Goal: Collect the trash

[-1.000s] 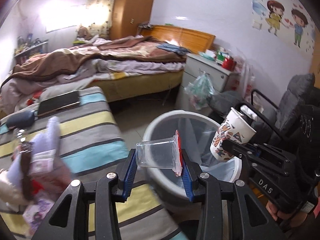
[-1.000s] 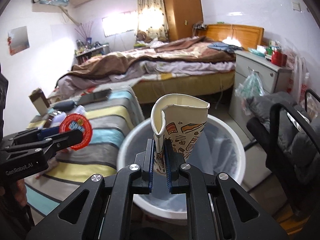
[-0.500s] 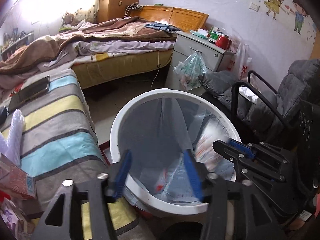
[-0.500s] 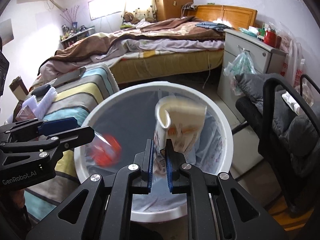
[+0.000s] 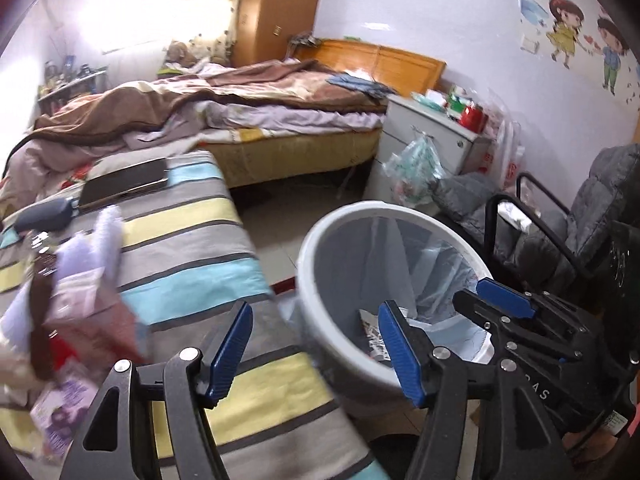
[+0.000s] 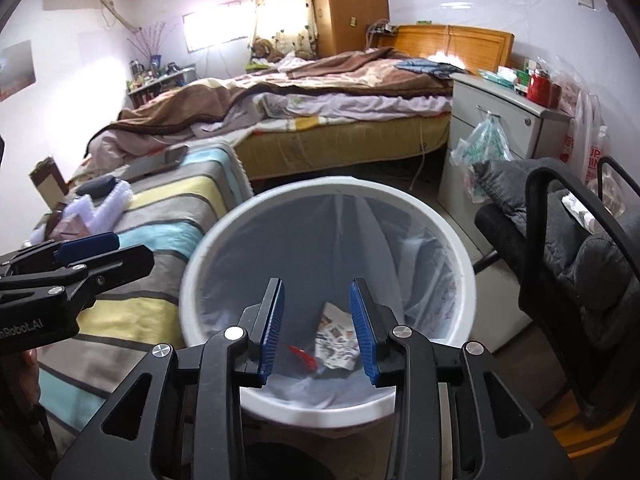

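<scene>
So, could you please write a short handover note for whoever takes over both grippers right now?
Left gripper: jaws opening, nothing between them.
Right gripper: jaws opening, empty, above the bin.
Done: the patterned paper cup and a red-edged piece lie in the lined bin.
Left: clutter on the striped cover needs sorting; judge what is trash.

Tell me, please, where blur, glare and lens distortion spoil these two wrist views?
Left wrist view: motion blur smears the clutter at the left and the bin rim's near edge; the window is blown out. Right wrist view: mostly sharp, though the window and the headboard glare. Both: fisheye bends the walls, and dark corners vignette.
</scene>
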